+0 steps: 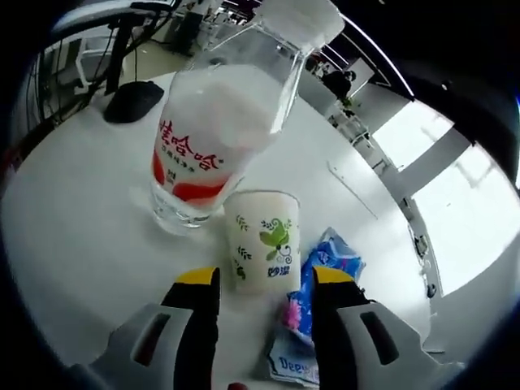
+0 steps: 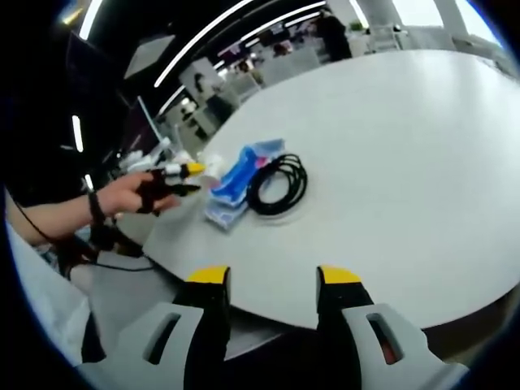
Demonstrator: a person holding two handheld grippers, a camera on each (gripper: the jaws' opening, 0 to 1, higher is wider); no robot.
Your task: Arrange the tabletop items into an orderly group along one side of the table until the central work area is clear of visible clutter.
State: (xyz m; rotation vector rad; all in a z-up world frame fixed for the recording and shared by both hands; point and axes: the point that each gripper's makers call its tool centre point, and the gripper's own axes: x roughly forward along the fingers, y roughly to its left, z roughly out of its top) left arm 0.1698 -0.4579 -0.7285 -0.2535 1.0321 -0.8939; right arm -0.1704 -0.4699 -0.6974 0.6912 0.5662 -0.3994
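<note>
In the left gripper view a clear plastic bottle (image 1: 213,138) with a red and white label stands on the white table (image 1: 81,236). A white paper cup (image 1: 262,241) with a green leaf print stands just in front of it. Blue tissue packets (image 1: 313,313) lie to the right of the cup. My left gripper (image 1: 266,280) is open, its jaws either side of the cup's base and short of it. In the right gripper view the blue packets (image 2: 240,183) lie beside a coiled black cable (image 2: 276,185). My right gripper (image 2: 274,280) is open and empty at the table's near edge.
A black mouse-like object (image 1: 134,101) lies at the table's far side. A person's hand (image 2: 130,195) holds the left gripper (image 2: 189,179) at the table's left edge. A broad bare stretch of table (image 2: 390,162) lies right of the cable. Chairs and desks stand beyond.
</note>
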